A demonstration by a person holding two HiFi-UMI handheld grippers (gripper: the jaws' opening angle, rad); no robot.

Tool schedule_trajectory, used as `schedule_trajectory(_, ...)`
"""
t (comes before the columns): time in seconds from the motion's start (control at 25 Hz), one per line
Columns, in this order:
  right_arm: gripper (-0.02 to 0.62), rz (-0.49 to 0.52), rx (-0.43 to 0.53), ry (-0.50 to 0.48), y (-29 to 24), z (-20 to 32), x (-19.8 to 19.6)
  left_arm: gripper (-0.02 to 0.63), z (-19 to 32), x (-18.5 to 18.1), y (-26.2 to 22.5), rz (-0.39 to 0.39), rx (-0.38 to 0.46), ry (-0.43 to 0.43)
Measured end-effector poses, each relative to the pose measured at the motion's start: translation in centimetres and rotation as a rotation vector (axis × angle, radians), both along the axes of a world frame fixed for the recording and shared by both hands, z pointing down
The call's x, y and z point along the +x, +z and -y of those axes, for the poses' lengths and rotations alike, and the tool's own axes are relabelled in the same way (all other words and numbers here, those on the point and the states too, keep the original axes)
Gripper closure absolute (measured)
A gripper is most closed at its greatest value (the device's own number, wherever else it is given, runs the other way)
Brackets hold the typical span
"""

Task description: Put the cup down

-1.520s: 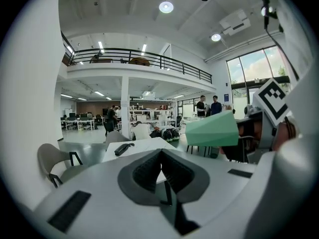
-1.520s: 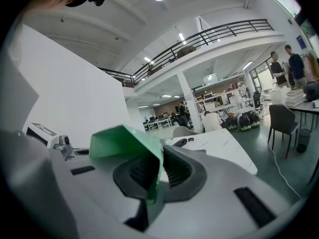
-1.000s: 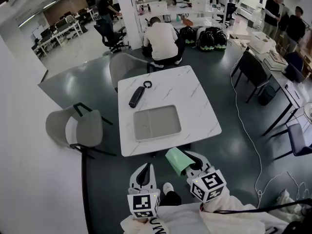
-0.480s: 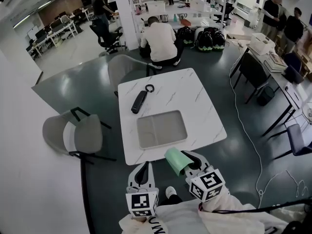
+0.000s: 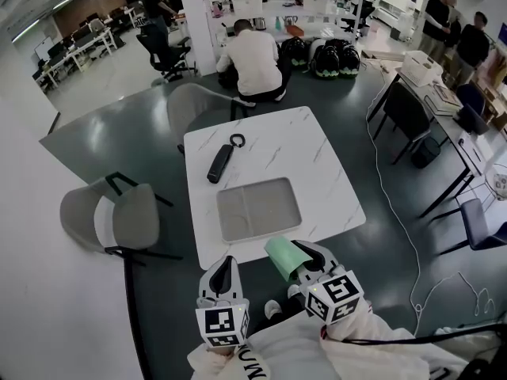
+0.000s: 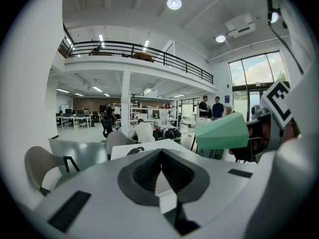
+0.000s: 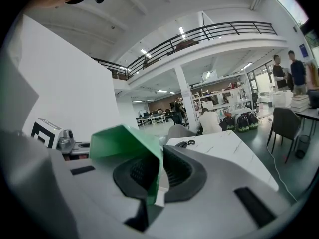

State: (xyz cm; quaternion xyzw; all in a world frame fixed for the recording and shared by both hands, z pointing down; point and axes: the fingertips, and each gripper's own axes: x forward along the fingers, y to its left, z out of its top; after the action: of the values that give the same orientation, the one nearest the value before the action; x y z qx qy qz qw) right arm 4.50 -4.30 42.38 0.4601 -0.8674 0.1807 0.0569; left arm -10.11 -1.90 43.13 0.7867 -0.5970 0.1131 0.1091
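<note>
A light green cup [image 5: 280,257] lies on its side in my right gripper [image 5: 299,258], whose jaws are shut on the cup's rim wall. It hangs just short of the near edge of the white marble table [image 5: 321,165]. The right gripper view shows the cup [image 7: 122,142] pinched between the dark pads, right gripper [image 7: 157,169]. My left gripper [image 5: 223,269] is beside it on the left, shut with nothing in it. From the left gripper [image 6: 160,154] view the cup [image 6: 222,132] floats at the right.
A grey tray [image 5: 258,209] sits on the table's near half, and a black handle with a ring [image 5: 221,161] lies behind it. Grey chairs [image 5: 119,218] stand to the left and at the far side. A person [image 5: 249,60] crouches beyond; cables [image 5: 412,236] run over the floor on the right.
Both grippers and the cup have drawn closer to the table's near edge. The grip on the cup is unchanged.
</note>
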Motion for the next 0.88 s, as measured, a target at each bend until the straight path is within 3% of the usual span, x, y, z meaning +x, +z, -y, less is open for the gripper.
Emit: schedule_trajectory(0.88,0.575,0.001,-0.01,-0.04,0.8,8.7,-1.1,0.595,7.2,-0.6,0.6,0.031,-0.019,-0.029)
